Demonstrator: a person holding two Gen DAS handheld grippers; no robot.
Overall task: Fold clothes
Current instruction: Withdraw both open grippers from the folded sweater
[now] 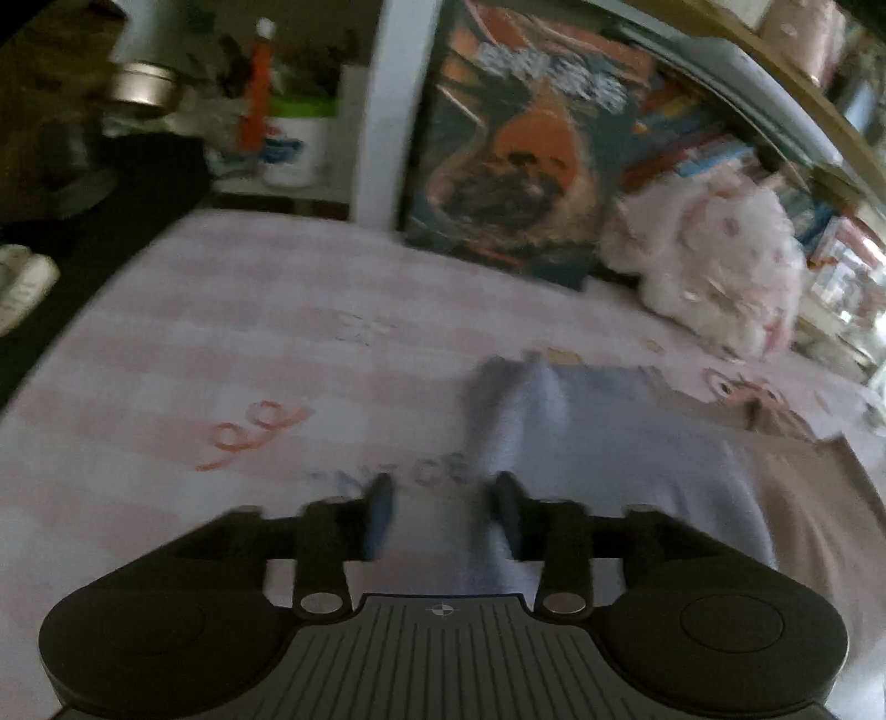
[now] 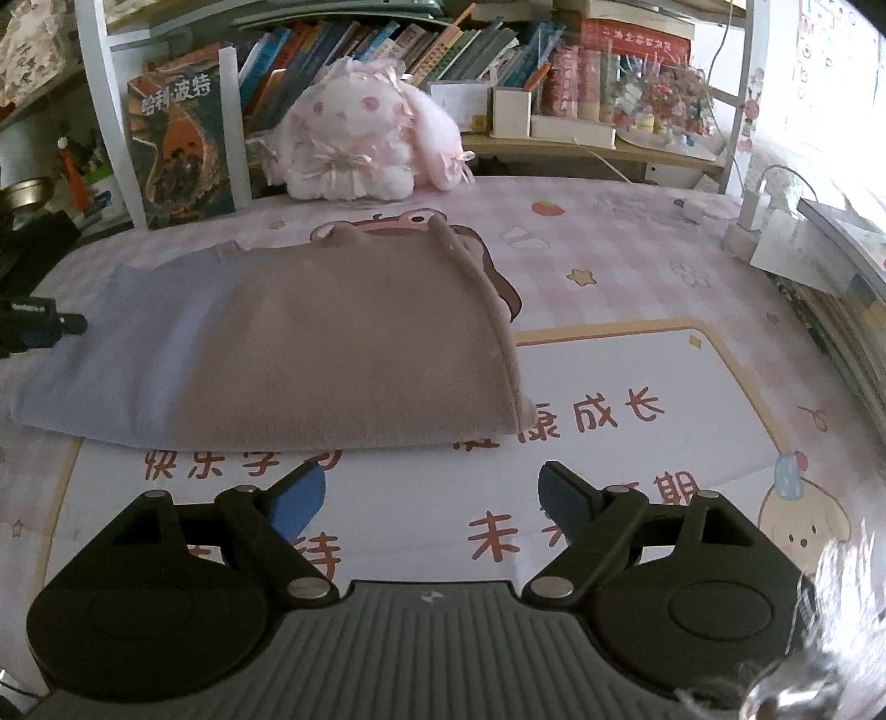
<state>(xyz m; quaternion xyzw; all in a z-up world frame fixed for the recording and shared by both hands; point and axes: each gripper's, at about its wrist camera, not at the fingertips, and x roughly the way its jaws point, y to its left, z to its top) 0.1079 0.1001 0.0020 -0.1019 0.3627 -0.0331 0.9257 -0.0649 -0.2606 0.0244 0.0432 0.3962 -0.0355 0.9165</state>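
A folded garment, brown (image 2: 354, 343) with a lilac part (image 2: 133, 360), lies flat on the pink patterned table cover (image 2: 637, 266). In the blurred left wrist view its lilac end (image 1: 598, 443) runs under and past my left gripper (image 1: 443, 504), whose jaws stand apart over the cloth edge without holding it. My left gripper also shows at the left edge of the right wrist view (image 2: 66, 324). My right gripper (image 2: 432, 493) is open and empty, hovering just in front of the garment's near edge.
A white and pink plush rabbit (image 2: 360, 144) and an upright book (image 2: 177, 149) stand at the back against a bookshelf (image 2: 443, 50). A stack of books (image 2: 841, 288) and a charger (image 2: 753, 210) sit at the right. Bottles and a tin (image 1: 144, 88) stand far left.
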